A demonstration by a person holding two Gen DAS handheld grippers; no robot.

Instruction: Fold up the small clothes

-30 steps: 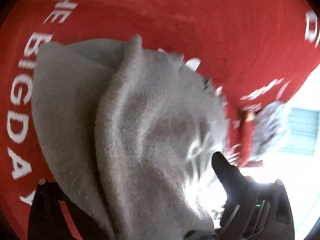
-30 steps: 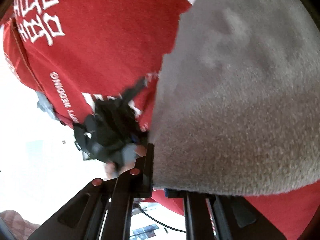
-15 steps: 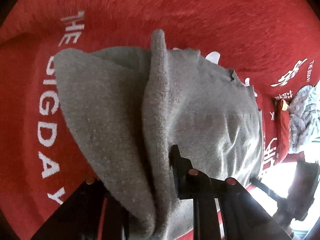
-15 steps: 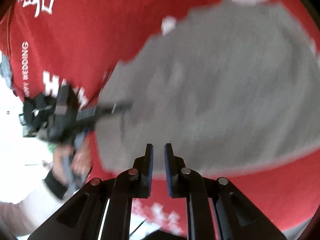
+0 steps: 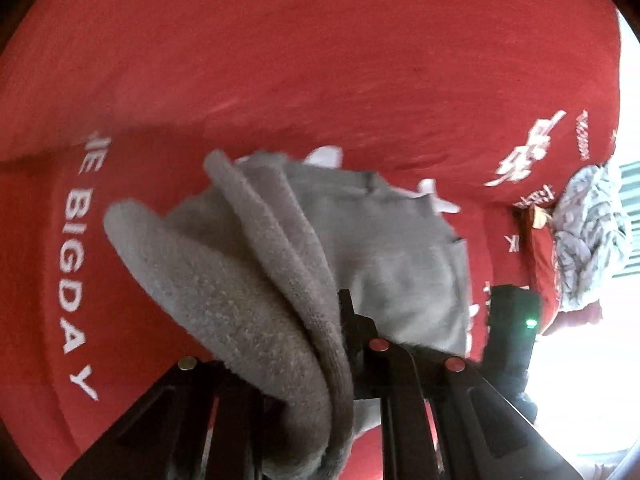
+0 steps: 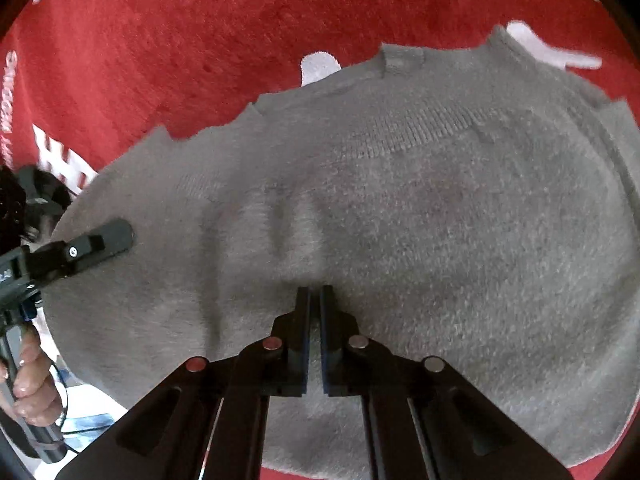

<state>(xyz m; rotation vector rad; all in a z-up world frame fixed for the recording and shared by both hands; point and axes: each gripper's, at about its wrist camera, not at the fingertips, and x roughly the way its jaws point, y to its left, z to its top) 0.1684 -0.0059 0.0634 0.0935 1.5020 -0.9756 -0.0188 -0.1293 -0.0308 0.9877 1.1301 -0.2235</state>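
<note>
A grey knit garment [image 6: 420, 220] lies spread on a red cloth [image 6: 200, 20] with white lettering. My left gripper [image 5: 316, 320] has a thick fold of the garment [image 5: 256, 280] between its jaws, which are closing on it, and holds it raised off the cloth; its left finger is hidden under the fold. In the right wrist view the same left gripper [image 6: 100, 240] sits at the garment's left edge. My right gripper [image 6: 314, 292] is shut, its tips down on the garment's middle with nothing between them.
A crumpled grey-and-white patterned cloth [image 5: 588, 232] lies at the red cloth's right edge. A person's hand [image 6: 28, 368] grips the left handle. Bright floor shows beyond the red cloth [image 5: 280, 60] at the right and lower left.
The left gripper went from wide open to closed on a fold of the garment and lifted it. The right gripper moved from the garment's edge to over its middle.
</note>
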